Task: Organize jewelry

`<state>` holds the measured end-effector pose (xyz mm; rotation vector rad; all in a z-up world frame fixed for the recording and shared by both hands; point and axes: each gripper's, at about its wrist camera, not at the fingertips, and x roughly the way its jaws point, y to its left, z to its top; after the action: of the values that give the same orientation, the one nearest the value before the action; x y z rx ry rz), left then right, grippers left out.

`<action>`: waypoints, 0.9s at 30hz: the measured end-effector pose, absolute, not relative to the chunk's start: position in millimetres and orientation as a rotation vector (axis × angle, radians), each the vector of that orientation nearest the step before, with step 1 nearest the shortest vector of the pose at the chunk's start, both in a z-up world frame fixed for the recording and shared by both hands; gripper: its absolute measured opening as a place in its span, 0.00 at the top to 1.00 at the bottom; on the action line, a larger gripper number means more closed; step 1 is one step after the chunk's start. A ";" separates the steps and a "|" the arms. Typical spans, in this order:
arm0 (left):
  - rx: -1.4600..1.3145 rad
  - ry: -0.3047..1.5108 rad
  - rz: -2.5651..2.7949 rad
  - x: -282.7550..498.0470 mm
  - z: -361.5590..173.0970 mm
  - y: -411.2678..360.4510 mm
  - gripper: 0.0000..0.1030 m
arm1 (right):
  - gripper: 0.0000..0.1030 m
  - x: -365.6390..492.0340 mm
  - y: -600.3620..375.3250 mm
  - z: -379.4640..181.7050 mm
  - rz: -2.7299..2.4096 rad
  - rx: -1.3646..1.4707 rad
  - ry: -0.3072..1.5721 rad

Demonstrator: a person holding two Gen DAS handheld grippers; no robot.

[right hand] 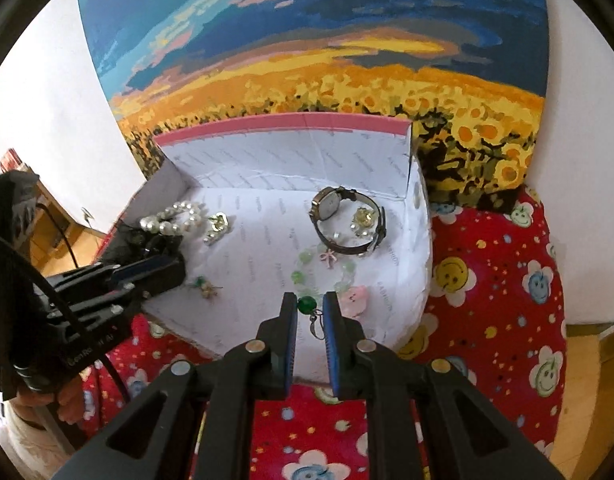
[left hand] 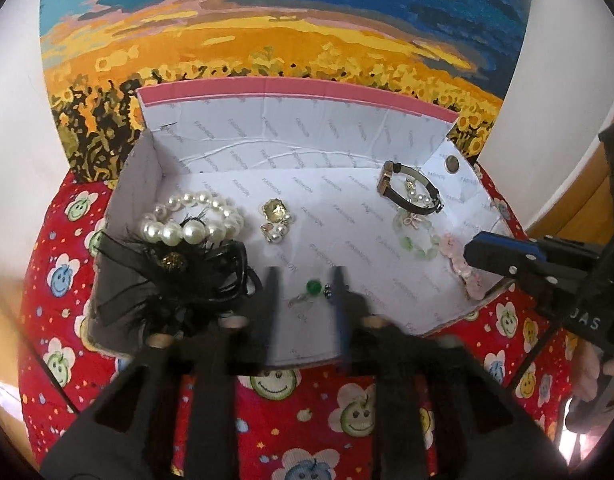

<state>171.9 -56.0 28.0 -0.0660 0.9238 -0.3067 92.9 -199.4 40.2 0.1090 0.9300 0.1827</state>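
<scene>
An open white box [left hand: 331, 148] with a pink rim holds the jewelry. In the left wrist view my left gripper [left hand: 305, 280] is open over a green bead earring [left hand: 313, 287] on the box floor. A pearl bracelet [left hand: 195, 216], a black feather hairpiece [left hand: 175, 276] and a gold flower earring [left hand: 276, 213] lie at the left. A watch [left hand: 411, 188] and a green bead bracelet [left hand: 419, 236] lie at the right. In the right wrist view my right gripper [right hand: 310, 308] is shut on a second green bead earring [right hand: 307, 304], whose hook hangs below, above the box's near edge [right hand: 227, 350].
The box stands on a red cloth [right hand: 499, 280] printed with smiling flowers. A sunflower painting [right hand: 307, 60] leans on the white wall behind it. A pink flower piece [right hand: 355, 298] lies by the green bracelet [right hand: 323, 272]. A wooden floor [right hand: 583, 380] shows at the right.
</scene>
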 end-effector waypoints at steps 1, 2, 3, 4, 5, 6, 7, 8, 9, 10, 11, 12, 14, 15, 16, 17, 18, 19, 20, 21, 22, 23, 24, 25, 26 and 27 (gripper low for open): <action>-0.071 0.919 -0.306 170.5 30.1 -54.9 0.60 | 0.81 90.1 -199.3 43.1 0.180 0.104 0.922; -0.075 0.914 -0.305 168.5 33.0 -54.6 0.58 | 0.76 86.4 -199.4 47.2 0.174 0.098 0.910; -0.076 0.910 -0.305 166.4 36.4 -54.9 0.58 | 0.71 83.2 -200.1 51.3 0.172 0.095 0.898; -0.076 0.905 -0.306 163.6 39.5 -54.7 0.56 | 0.69 79.4 -201.1 56.4 0.171 0.096 0.887; -0.075 0.899 -0.307 160.3 43.0 -55.1 0.53 | 0.66 74.8 -202.5 62.3 0.168 0.101 0.876; -0.073 0.894 -0.306 156.6 46.5 -55.4 0.51 | 0.61 70.3 -204.4 67.1 0.164 0.107 0.864; -0.071 0.891 -0.306 152.8 50.1 -55.5 0.49 | 0.56 65.1 -206.2 72.6 0.157 0.113 0.849; -0.070 0.886 -0.309 148.6 53.5 -55.9 0.47 | 0.45 58.3 -208.0 78.3 0.145 0.117 0.829; -0.067 0.883 -0.315 143.0 57.1 -55.9 0.46 | 0.38 50.6 -209.1 83.7 0.132 0.123 0.805; -0.061 0.881 -0.318 138.0 59.9 -55.6 0.45 | 0.38 46.7 -210.4 87.2 0.127 0.126 0.794; -0.053 0.877 -0.315 131.2 63.3 -54.7 0.44 | 0.38 40.5 -210.4 90.7 0.123 0.128 0.787; -0.045 0.871 -0.310 124.1 66.5 -53.6 0.44 | 0.37 35.7 -209.6 93.5 0.121 0.131 0.788; -0.032 0.865 -0.307 113.1 71.5 -50.9 0.43 | 0.36 24.5 -208.6 96.4 0.123 0.142 0.787; -0.027 0.864 -0.301 107.2 73.8 -48.6 0.43 | 0.36 19.0 -207.0 96.7 0.122 0.148 0.785; -0.026 0.864 -0.294 101.9 75.4 -46.3 0.43 | 0.35 11.3 -204.5 96.6 0.121 0.157 0.785; -0.027 0.864 -0.287 98.2 76.1 -45.4 0.43 | 0.35 4.3 -202.3 96.3 0.121 0.166 0.785; -0.030 0.866 -0.277 90.7 77.6 -41.6 0.42 | 0.33 -3.5 -198.9 95.2 0.121 0.175 0.787; -0.034 0.869 -0.268 84.8 78.6 -37.8 0.42 | 0.32 -9.9 -196.9 94.1 0.121 0.182 0.791; -0.039 0.872 -0.260 79.5 78.5 -35.1 0.42 | 0.29 -18.4 -193.8 91.9 0.123 0.193 0.797; -0.046 0.873 -0.254 73.1 77.5 -32.6 0.42 | 0.28 -24.1 -191.1 89.8 0.127 0.200 0.803; -0.053 0.875 -0.251 68.5 75.6 -31.1 0.42 | 0.27 -31.8 -187.5 86.2 0.133 0.207 0.814; -0.062 0.882 -0.246 63.1 72.4 -29.1 0.41 | 0.26 -39.5 -183.1 81.9 0.133 0.207 0.829; -0.068 0.892 -0.237 58.7 68.2 -27.8 0.41 | 0.25 -45.4 -179.5 78.4 0.127 0.205 0.841; -0.071 0.903 -0.220 53.8 64.2 -26.0 0.41 | 0.25 -53.0 -174.3 73.3 0.116 0.203 0.852; -0.064 0.916 -0.184 49.3 58.6 -25.5 0.41 | 0.25 -61.7 -169.0 66.8 0.100 0.205 0.862; -0.053 0.925 -0.147 44.3 53.1 -26.1 0.41 | 0.25 -69.5 -165.0 61.3 0.072 0.208 0.867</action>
<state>44.3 -26.1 53.1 -0.0528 0.9250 -0.1466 -69.5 -165.0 61.3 0.2076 0.8667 0.0722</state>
